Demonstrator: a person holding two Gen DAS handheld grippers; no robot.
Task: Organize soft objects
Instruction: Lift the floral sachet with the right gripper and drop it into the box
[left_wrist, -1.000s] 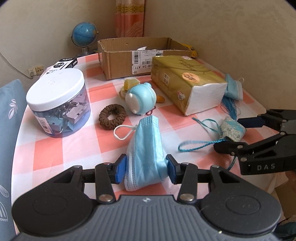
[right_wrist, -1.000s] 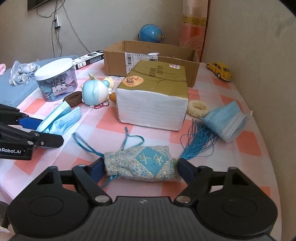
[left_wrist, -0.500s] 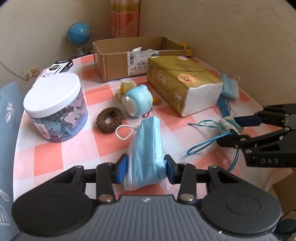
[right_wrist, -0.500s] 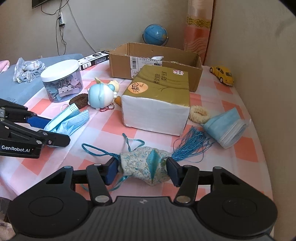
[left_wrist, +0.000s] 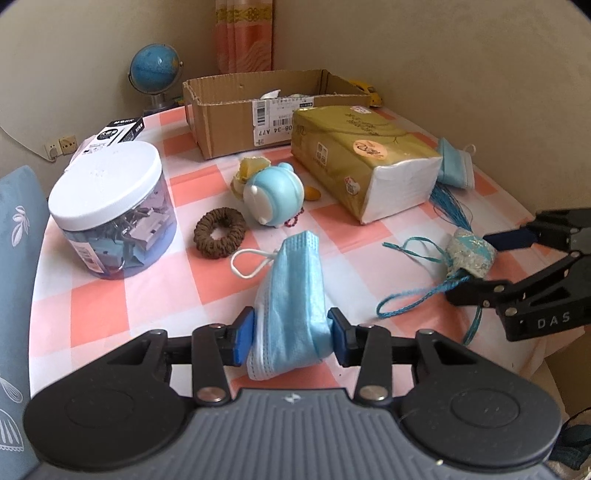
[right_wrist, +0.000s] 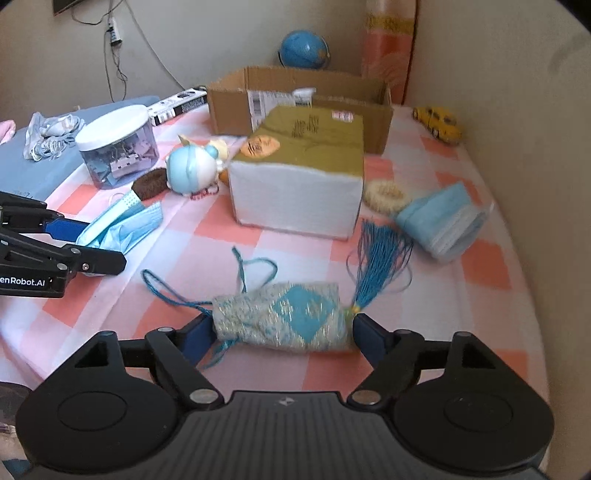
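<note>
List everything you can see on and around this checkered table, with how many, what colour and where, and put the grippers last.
face mask: one, light blue, front, between the left pads
second face mask: one, light blue, right of the tissue pack
sachet: one, blue and silver, tasselled, front right
tissue pack: one, gold, centre
cardboard box: one, brown, back
jar: one, clear with white lid, left
hair ties: brown by the jar, cream by the tissue pack
toy figure: one, pale blue, centre
toy car: one, yellow, back right
globe: one, blue, back
left gripper: black, shut on the mask
right gripper: black, opening around the sachet
</note>
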